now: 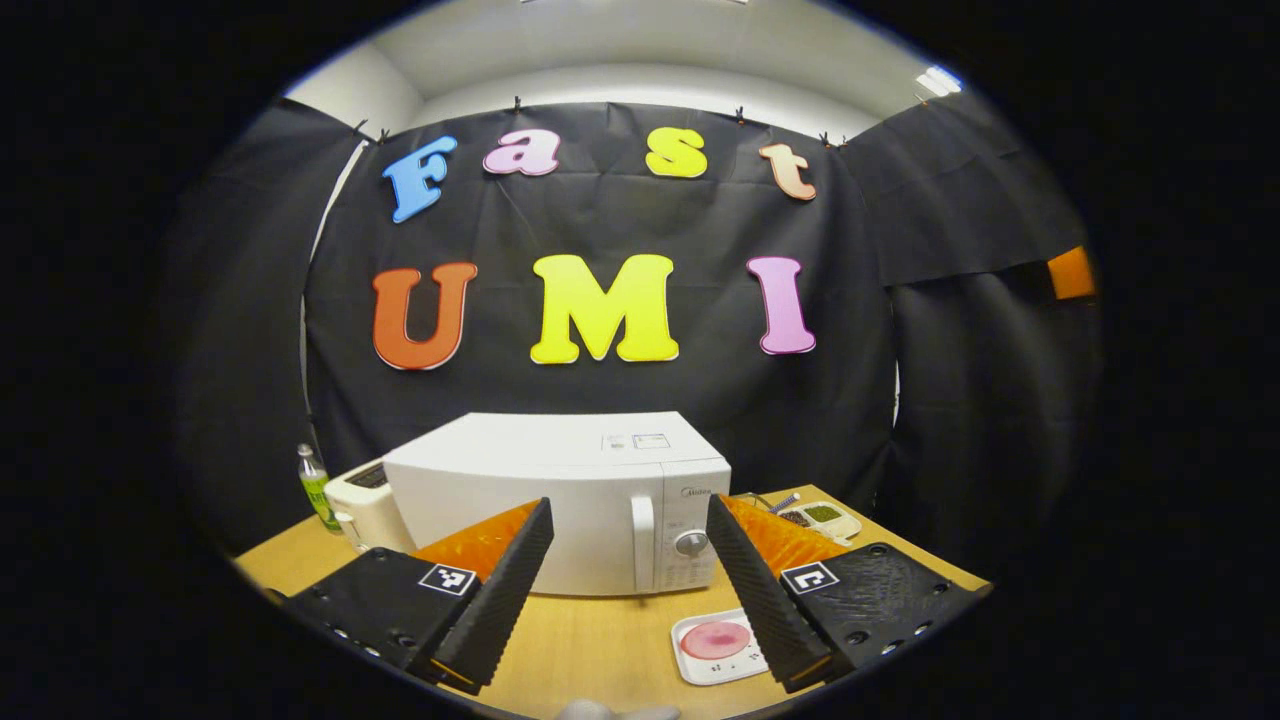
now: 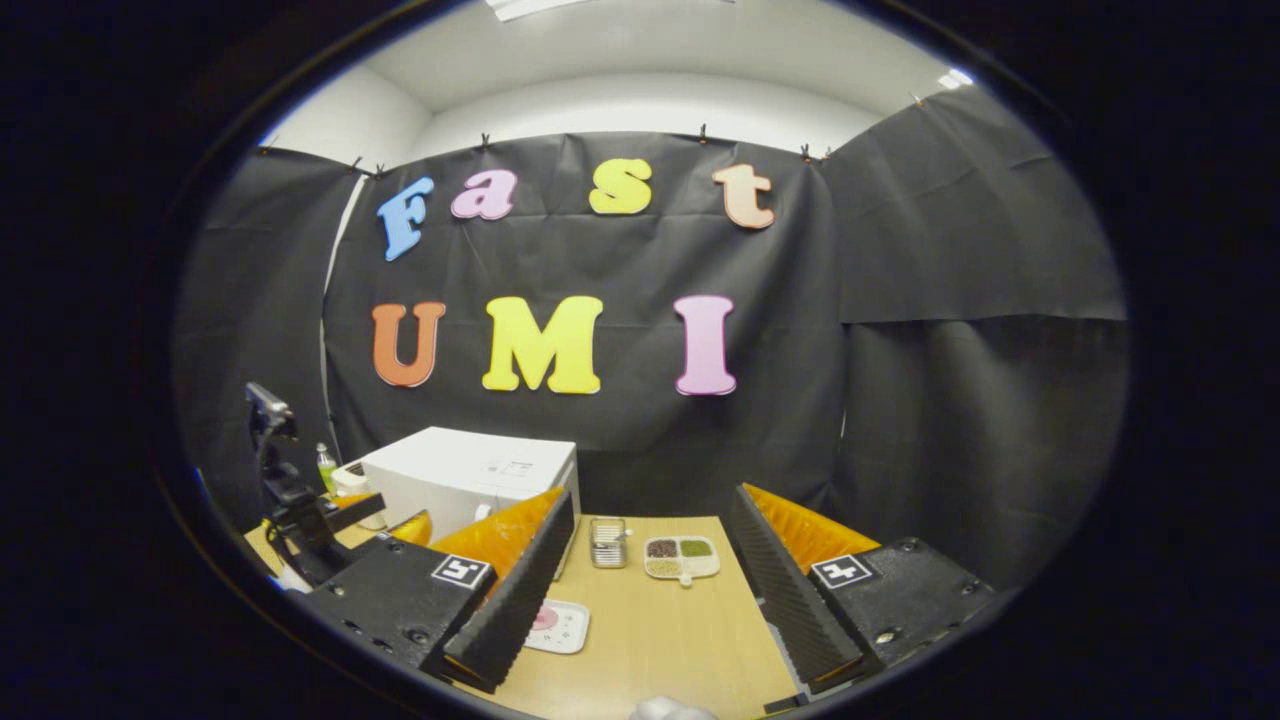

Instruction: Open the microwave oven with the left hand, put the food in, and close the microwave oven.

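Observation:
A white microwave oven [image 1: 560,500] stands on the wooden table with its door shut; the handle [image 1: 643,540] and a dial [image 1: 691,543] are on its right side. In front of it to the right lies a white plate with pink food [image 1: 715,645]. My left gripper [image 1: 630,535] hangs open above the table, some way short of the microwave. In the right gripper view the microwave [image 2: 470,475] sits at the left and the plate of food [image 2: 557,625] lies beside my open right gripper [image 2: 650,540]. The left gripper [image 2: 300,510] appears at the far left there.
A white toaster [image 1: 362,500] and a green bottle [image 1: 318,490] stand left of the microwave. A divided dish of grains [image 2: 682,557] and a small wire rack [image 2: 608,542] rest near the table's far edge. The wooden table [image 2: 670,630] ends close to the black cloth wall.

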`<state>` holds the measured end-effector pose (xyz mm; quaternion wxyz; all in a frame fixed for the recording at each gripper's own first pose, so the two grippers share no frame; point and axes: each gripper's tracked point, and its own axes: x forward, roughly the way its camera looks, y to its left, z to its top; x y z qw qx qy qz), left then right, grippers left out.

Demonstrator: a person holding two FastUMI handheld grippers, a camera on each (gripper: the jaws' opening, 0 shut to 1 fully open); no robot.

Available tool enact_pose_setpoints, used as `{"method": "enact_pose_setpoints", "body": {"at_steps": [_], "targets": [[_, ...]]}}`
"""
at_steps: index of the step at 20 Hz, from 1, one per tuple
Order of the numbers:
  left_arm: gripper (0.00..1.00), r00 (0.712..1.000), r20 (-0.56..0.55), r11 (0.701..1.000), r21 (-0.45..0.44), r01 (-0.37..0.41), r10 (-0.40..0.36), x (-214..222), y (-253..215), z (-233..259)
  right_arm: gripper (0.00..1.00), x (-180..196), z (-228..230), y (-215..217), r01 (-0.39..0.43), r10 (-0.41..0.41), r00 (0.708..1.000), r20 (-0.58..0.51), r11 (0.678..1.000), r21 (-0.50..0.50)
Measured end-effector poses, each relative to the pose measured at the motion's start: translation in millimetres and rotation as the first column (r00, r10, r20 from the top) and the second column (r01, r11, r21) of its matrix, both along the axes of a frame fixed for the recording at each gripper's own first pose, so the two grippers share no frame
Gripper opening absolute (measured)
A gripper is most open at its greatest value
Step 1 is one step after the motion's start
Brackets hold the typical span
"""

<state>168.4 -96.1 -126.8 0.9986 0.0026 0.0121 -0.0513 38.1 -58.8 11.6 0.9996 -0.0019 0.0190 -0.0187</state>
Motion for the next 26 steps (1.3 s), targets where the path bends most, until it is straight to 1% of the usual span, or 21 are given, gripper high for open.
{"method": "enact_pose_setpoints", "body": {"at_steps": [1, 2, 3, 5, 6, 7, 8, 9, 13, 14, 15, 16, 17, 18, 19, 20, 21, 22, 24, 25, 26], "targets": [[0.94, 1.0, -0.012, 1.0, 0.013, 0.0, 0.0, 15.3, -1.9, -10.8, 0.94, 0.4, -1.7, -2.5, 0.002, -0.002, 1.0, -0.011, 1.0, -0.01], [0.95, 1.0, -0.026, 1.0, 0.027, -0.003, 0.004, 31.4, -3.7, -22.2, 1.0, 0.4, -5.4, -4.9, 0.007, -0.008, 1.0, -0.024, 1.0, -0.026], [0.95, 0.999, -0.037, 0.999, 0.041, -0.005, 0.007, 46.4, -5.3, -32.4, 0.94, 0.0, -6.2, -8.4, 0.014, -0.016, 0.999, -0.031, 0.999, -0.04], [0.95, 0.998, -0.068, 0.999, 0.041, -0.008, 0.011, 74.1, -7.9, -53.3, 0.94, 0.5, -7.3, -11.6, 0.025, -0.027, 0.999, -0.041, 0.998, -0.05], [0.95, 0.997, -0.081, 0.999, 0.034, -0.009, 0.012, 84.7, -9.8, -62.0, 1.0, 0.3, -11.1, -13.6, 0.032, -0.035, 0.998, -0.054, 0.998, -0.051], [0.94, 0.996, -0.09, 1.0, 0.029, -0.009, 0.011, 93.2, -11.4, -68.9, 0.95, -0.1, -12.9, -14.1, 0.036, -0.039, 0.997, -0.061, 0.998, -0.047], [0.84, 0.995, -0.1, 1.0, 0.026, -0.007, 0.01, 100.8, -12.3, -76.9, 0.94, 0.6, -15.4, -14.9, 0.042, -0.045, 0.997, -0.068, 0.998, -0.045], [0.93, 0.994, -0.109, 1.0, 0.026, -0.007, 0.01, 106.7, -13.4, -84.1, 0.95, 0.7, -18.9, -15.8, 0.047, -0.05, 0.996, -0.08, 0.998, -0.047], [0.89, 0.993, -0.115, 0.999, 0.035, 0.006, -0.001, 123.6, -15.7, -95.5, 0.95, 1.2, -29.4, -20.6, 0.073, -0.077, 0.991, -0.106, 0.996, -0.041], [0.88, 0.993, -0.121, 0.999, 0.034, 0.013, -0.009, 125.6, -17.0, -99.1, 1.0, 1.4, -31.8, -20.7, 0.078, -0.081, 0.99, -0.111, 0.996, -0.035], [0.82, 0.992, -0.125, 0.999, 0.03, 0.02, -0.016, 128.0, -18.3, -101.7, 0.94, 1.4, -32.2, -20.5, 0.081, -0.084, 0.99, -0.114, 0.996, -0.03], [0.78, 0.991, -0.129, 0.999, 0.029, 0.02, -0.016, 131.3, -17.5, -104.9, 1.0, 1.7, -31.6, -20.3, 0.083, -0.086, 0.99, -0.112, 0.996, -0.027], [0.56, 0.992, -0.127, 0.999, 0.042, -0.006, 0.011, 131.7, -10.4, -105.0, 0.95, 2.0, -30.1, -18.8, 0.087, -0.09, 0.99, -0.111, 0.996, -0.028], [0.62, 0.991, -0.135, 0.999, 0.036, 0.011, -0.006, 132.9, -14.8, -108.9, 1.0, 2.3, -30.5, -16.7, 0.084, -0.087, 0.99, -0.11, 0.996, -0.028], [0.31, 0.99, -0.144, 1.0, 0.029, 0.013, -0.008, 129.3, -15.2, -109.4, 1.0, 1.6, -27.7, -12.9, 0.078, -0.08, 0.992, -0.103, 0.997, -0.023], [0.28, 0.99, -0.141, 0.999, 0.038, 0.014, -0.008, 131.7, -14.2, -107.7, 1.0, 0.8, -24.7, -9.7, 0.072, -0.073, 0.993, -0.092, 0.997, -0.018], [0.26, 0.99, -0.141, 0.999, 0.048, 0.015, -0.008, 132.0, -13.9, -107.5, 0.95, 1.0, -22.0, -5.4, 0.065, -0.066, 0.994, -0.085, 0.998, -0.014], [0.25, 0.991, -0.134, 0.998, 0.053, 0.016, -0.008, 130.9, -14.3, -107.5, 1.0, 2.5, -23.3, -2.6, 0.056, -0.056, 0.995, -0.085, 0.998, -0.012], [0.2, 0.991, -0.135, 0.999, 0.035, 0.002, 0.003, 129.3, -14.2, -108.9, 0.95, 10.6, -22.2, 8.3, 0.019, -0.021, 0.994, -0.105, 1.0, -0.021], [0.16, 0.991, -0.135, 0.999, 0.031, -0.006, 0.011, 129.1, -14.5, -108.4, 1.0, 14.6, -17.9, 14.9, -0.006, 0.003, 0.994, -0.105, 0.999, -0.034], [0.16, 0.991, -0.136, 1.0, 0.024, -0.016, 0.02, 129.3, -13.5, -107.6, 0.95, 20.7, -12.5, 16.4, -0.02, 0.016, 0.995, -0.095, 0.999, -0.048]]}}
